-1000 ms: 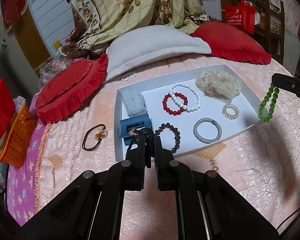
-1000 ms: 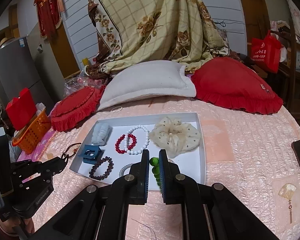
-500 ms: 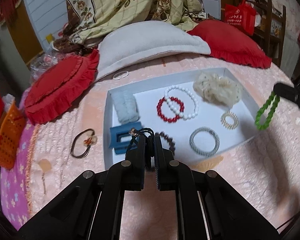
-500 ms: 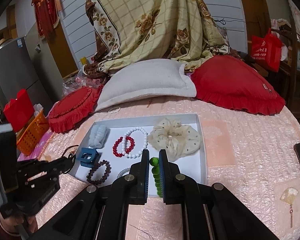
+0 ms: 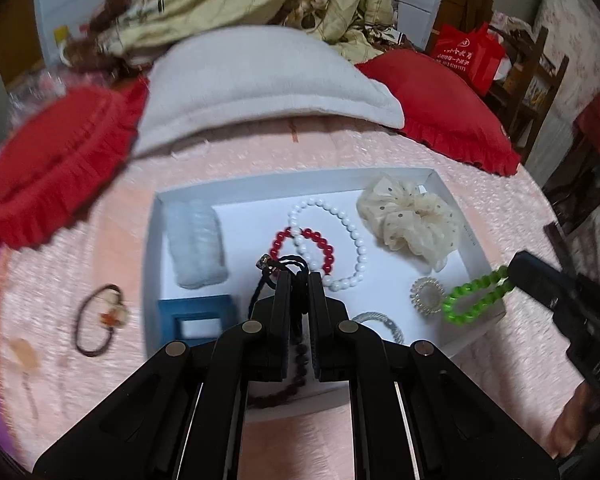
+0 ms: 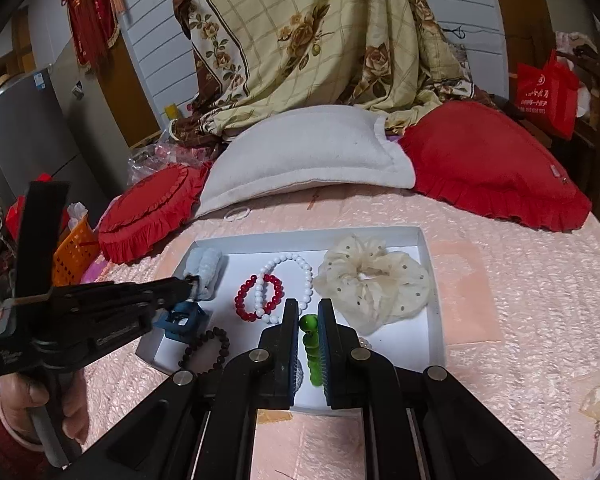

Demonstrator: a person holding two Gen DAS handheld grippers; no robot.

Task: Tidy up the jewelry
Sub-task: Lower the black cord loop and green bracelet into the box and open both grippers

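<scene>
My left gripper (image 5: pixel 299 280) is clenched on a black hair tie (image 5: pixel 288 266), whose loop and small metal charm stick out past the fingertips, and it hangs over the near-left part of the white tray (image 5: pixel 452 196), just past the blue claw clip (image 5: pixel 196 316) and above the dark bead bracelet (image 5: pixel 296 354). So the drop spot lies straight below and slightly ahead of these jaws, short of the red bead bracelet (image 5: pixel 320 248) and the white bead bracelet (image 5: pixel 340 232). My right gripper (image 6: pixel 309 316) is clenched on a green bead bracelet (image 6: pixel 312 352), its long axis running along the fingers; from the left wrist view it dangles over the tray's near-right corner, beside the small clear coil tie (image 5: pixel 427 294). I judge both loads are equally close to release, each over its own side. Farther back lie the pale blue scrunchie (image 5: pixel 196 248) and the cream dotted scrunchie (image 5: pixel 410 220); a brown hair tie (image 5: pixel 100 320) waits outside the tray on the pink bedspread (image 5: pixel 240 152). Compared with a second ago, my left gripper has swung from the tray's left wall inward over its floor, while my right has crept slightly nearer the tray.
</scene>
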